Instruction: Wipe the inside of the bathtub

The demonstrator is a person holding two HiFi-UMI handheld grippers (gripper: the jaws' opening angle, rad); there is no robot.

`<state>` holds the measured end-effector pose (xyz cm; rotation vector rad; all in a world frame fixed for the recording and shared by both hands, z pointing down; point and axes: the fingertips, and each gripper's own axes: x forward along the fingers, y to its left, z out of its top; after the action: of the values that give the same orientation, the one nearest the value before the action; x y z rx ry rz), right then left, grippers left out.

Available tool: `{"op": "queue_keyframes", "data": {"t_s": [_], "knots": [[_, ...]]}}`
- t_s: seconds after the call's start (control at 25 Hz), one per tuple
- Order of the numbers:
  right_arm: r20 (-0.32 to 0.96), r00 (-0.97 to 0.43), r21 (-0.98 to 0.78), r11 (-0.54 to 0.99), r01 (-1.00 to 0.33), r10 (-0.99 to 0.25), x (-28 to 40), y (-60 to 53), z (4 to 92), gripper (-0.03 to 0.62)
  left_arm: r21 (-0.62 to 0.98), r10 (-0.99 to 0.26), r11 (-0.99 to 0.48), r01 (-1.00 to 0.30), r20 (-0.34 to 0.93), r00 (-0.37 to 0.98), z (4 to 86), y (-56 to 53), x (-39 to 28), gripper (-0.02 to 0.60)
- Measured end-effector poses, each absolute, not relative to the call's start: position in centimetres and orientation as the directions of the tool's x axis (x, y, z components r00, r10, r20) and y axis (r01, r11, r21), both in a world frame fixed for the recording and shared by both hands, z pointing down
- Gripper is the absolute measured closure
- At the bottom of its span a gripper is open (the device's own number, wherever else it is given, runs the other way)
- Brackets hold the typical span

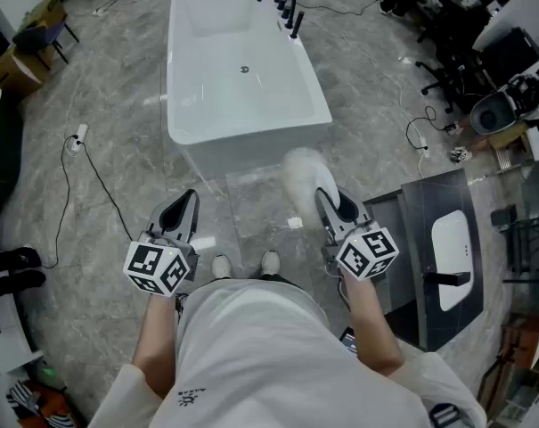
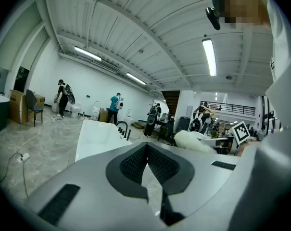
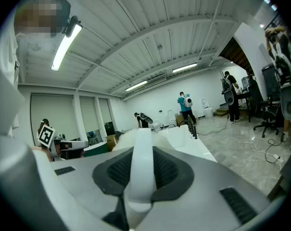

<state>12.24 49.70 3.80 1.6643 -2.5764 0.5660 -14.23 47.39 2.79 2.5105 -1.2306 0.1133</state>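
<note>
Wiping has not begun, by my reading: the white freestanding rectangular bathtub [image 1: 242, 78] stands ahead of the person, and nothing reaches over its rim. Its inside looks bare and pale, though from this height I cannot tell whether it is wet or soiled. The whole job is left: stepping up to the bathtub, lowering the tool inside, and working over the bottom and walls.

The tool is a white fluffy duster [image 1: 303, 173] on a flat white handle [image 3: 139, 170]. Its soft head hangs just short of the bathtub's near end, above the grey marbled floor [image 1: 118, 150].

The right gripper [image 1: 334, 205] is held low in front of the person's body and angled towards the bathtub; its fingers are pinched on the handle, which runs straight out between the dark ribbed pads [image 3: 167, 170].

The left gripper [image 1: 185, 205] sits level with it on the other side of the body, also near the bathtub's near end. Its fingers are pressed together with nothing between them, so it carries nothing
</note>
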Motion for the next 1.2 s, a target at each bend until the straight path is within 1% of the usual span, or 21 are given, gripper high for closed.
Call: {"op": "queue_keyframes", "data": {"t_s": [0.48,0.88,1.2], "knots": [[0.221,-0.4,-0.292,0.331,-0.897,-0.889,11.6,49.9,4.1,0.497,0.246,-0.749,-0.575,-0.78,0.226,0.623,2.9,46.7,-15.8,0.571],[0.23,-0.404,-0.305,0.328,-0.894,-0.886,9.1,50.0,4.1,0.497,0.285,-0.718,-0.605,-0.743,0.207,0.664,3.3,46.4,-18.0,0.571],[0.253,-0.357,-0.292,0.28,-0.914,-0.899,7.3,50.3,4.5,0.497,0.304,-0.689,-0.622,-0.722,0.226,0.689,4.9,46.2,-21.3,0.571]]}}
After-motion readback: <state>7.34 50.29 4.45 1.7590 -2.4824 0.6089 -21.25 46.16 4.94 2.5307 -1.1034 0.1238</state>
